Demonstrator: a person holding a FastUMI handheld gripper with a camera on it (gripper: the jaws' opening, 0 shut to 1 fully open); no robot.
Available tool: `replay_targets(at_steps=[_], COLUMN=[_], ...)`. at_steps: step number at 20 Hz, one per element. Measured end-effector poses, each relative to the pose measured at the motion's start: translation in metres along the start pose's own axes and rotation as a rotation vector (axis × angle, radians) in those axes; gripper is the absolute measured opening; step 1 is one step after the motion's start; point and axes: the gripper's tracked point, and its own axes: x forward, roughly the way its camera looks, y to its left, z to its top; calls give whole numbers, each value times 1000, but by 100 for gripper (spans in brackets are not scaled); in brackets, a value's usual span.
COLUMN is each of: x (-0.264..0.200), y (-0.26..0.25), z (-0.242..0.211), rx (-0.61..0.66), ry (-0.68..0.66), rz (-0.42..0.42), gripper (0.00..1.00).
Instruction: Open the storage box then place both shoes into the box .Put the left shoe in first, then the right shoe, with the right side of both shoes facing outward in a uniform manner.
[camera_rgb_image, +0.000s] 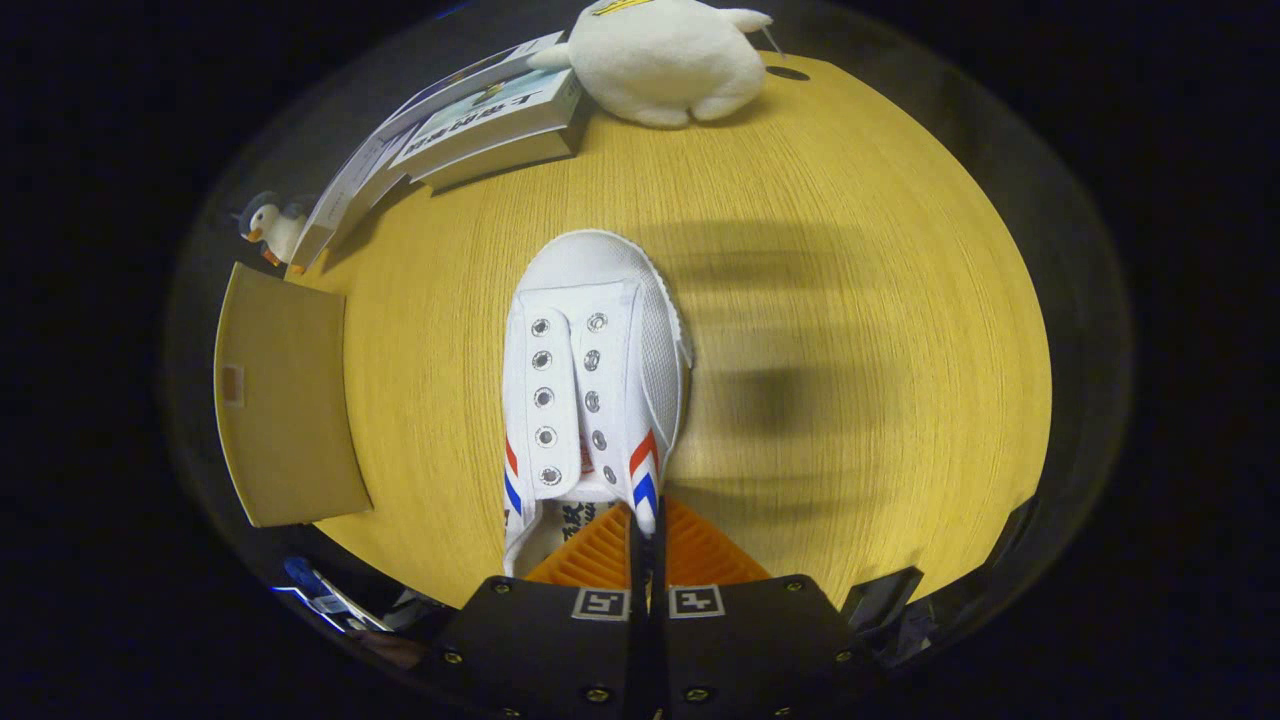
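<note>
A white canvas shoe (590, 370) with red and blue chevron stripes hangs above the wooden table (850, 250), toe pointing away from me. My gripper (645, 525) is shut on the shoe, its orange fingers (700, 555) pinching the right side wall of the shoe by the opening. The shoe has metal eyelets and no laces. A brown cardboard box lid or flap (285, 395) lies at the table's left edge; whether it belongs to the storage box I cannot tell.
A white plush toy (665, 60) sits at the far edge of the table. Stacked books (470, 125) lie beside it on the left. A small penguin figure (268, 228) stands beyond the cardboard. Shadows fall on the bare wood to the shoe's right.
</note>
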Motion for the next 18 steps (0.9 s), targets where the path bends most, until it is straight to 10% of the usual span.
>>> replay_targets(at_steps=[18], x=[-50], y=[29], z=[-16], rx=[5], ry=[-14], rz=[101], gripper=[0])
